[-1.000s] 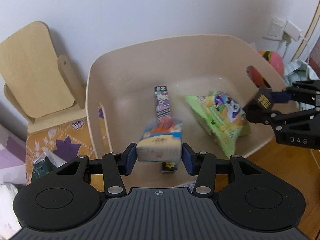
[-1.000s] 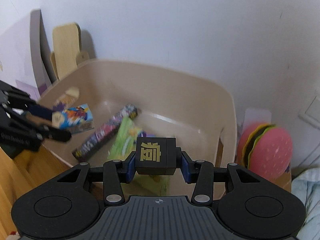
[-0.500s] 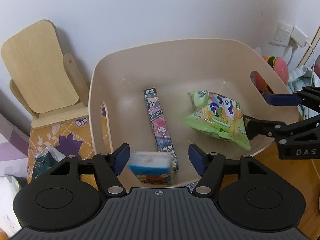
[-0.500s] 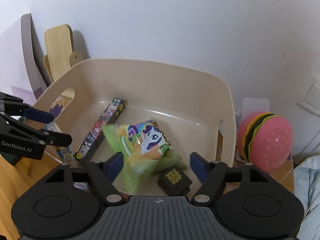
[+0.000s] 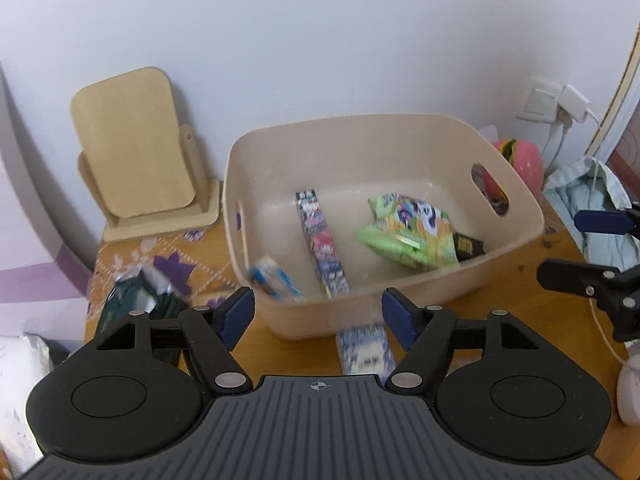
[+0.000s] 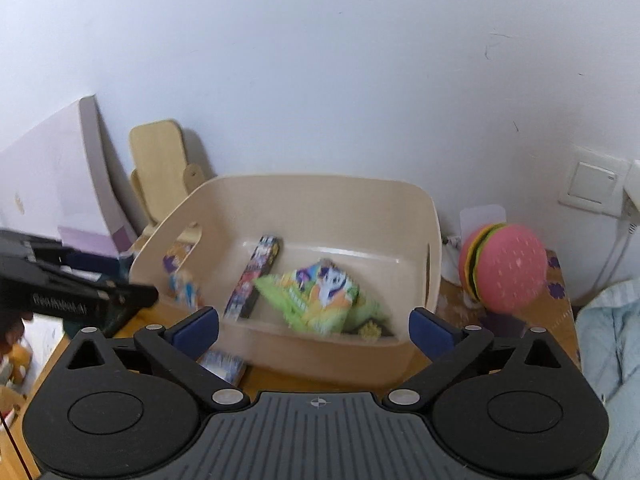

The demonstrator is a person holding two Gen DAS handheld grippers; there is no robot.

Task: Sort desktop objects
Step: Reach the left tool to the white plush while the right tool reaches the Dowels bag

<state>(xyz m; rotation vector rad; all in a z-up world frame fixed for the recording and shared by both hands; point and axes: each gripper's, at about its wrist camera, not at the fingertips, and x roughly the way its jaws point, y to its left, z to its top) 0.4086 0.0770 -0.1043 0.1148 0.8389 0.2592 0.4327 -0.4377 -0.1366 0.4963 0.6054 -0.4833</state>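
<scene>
A beige bin (image 5: 516,196) (image 6: 424,216) stands on the wooden desk by the wall. Inside lie a long cartoon-printed box (image 5: 320,240) (image 6: 254,276), a green snack bag (image 5: 408,232) (image 6: 320,296), a small blue box (image 5: 276,282) (image 6: 184,286) at the near left wall, and a black cube with gold print (image 5: 468,246) (image 6: 370,330) by the bag. My left gripper (image 5: 318,308) hangs in front of the bin, jaws still opening, nothing between them. My right gripper (image 6: 314,326) is likewise in front of the bin, jaws opening and empty.
A small purple-white packet (image 5: 364,350) (image 6: 222,362) lies on the desk before the bin. A wooden stand (image 5: 136,152) sits left of the bin, a burger-shaped toy (image 6: 504,268) right of it. A dark green packet (image 5: 132,304) lies at the left; a cable (image 5: 596,184) hangs from the wall socket.
Both grippers let go: the blue box and the black cube dropped into the bin. Both grippers opened wide and pulled back and up from the bin.
</scene>
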